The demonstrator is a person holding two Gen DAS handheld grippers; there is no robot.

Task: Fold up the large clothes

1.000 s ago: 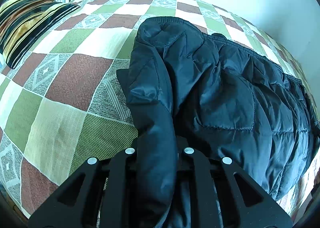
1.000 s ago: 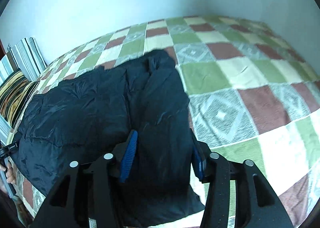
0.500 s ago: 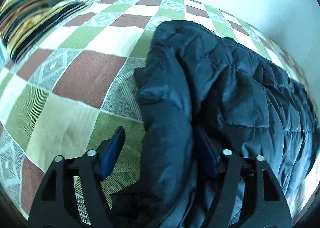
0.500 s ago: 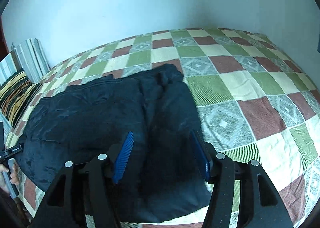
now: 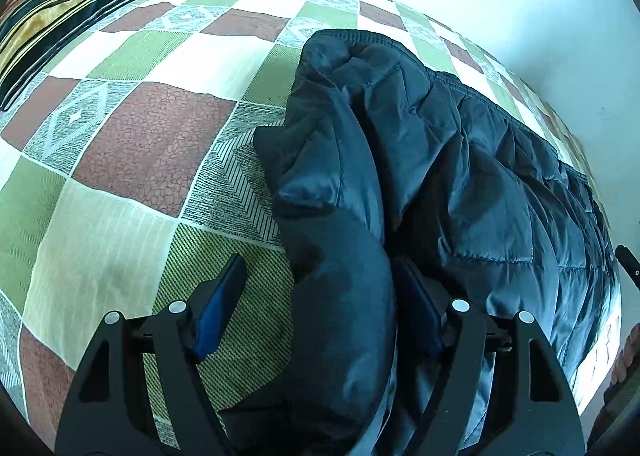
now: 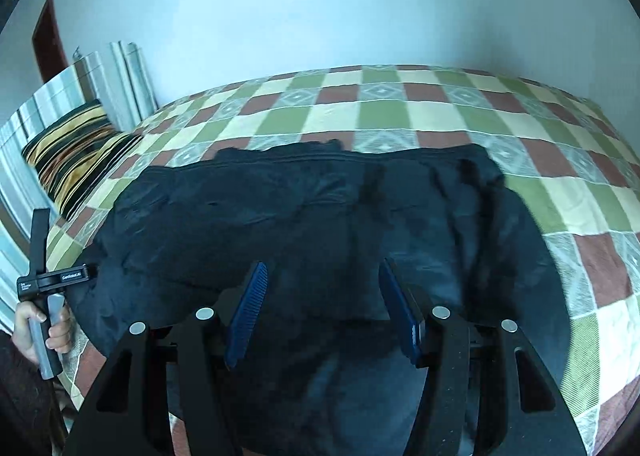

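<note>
Dark navy quilted puffer jacket (image 5: 460, 184) lies in a long bundle along the near edge of the bed, on the green, brown and cream checked bedspread (image 5: 132, 144); black-and-gold striped pillow (image 6: 76, 152) sits at the head end. Left claw (image 5: 320, 308) stands wide, its jaws having just been opening; a puffy fold of jacket rises between them, no pad visibly pressing it. Right claw (image 6: 324, 308) stands moderately wide above the jacket, nothing pinched. Risks, as I judge them: slick padded fabric springs back, so the released fold may puff up and slide open; the left claw's right pad is tucked in a crease and could drag the layer on withdrawal; the bundle sits close to the bed's edge and could slip off. Against the earlier frames: the left claw was clamped on this fold, now released; the right claw's view shows the jacket from farther back, more of the bed visible.
</note>
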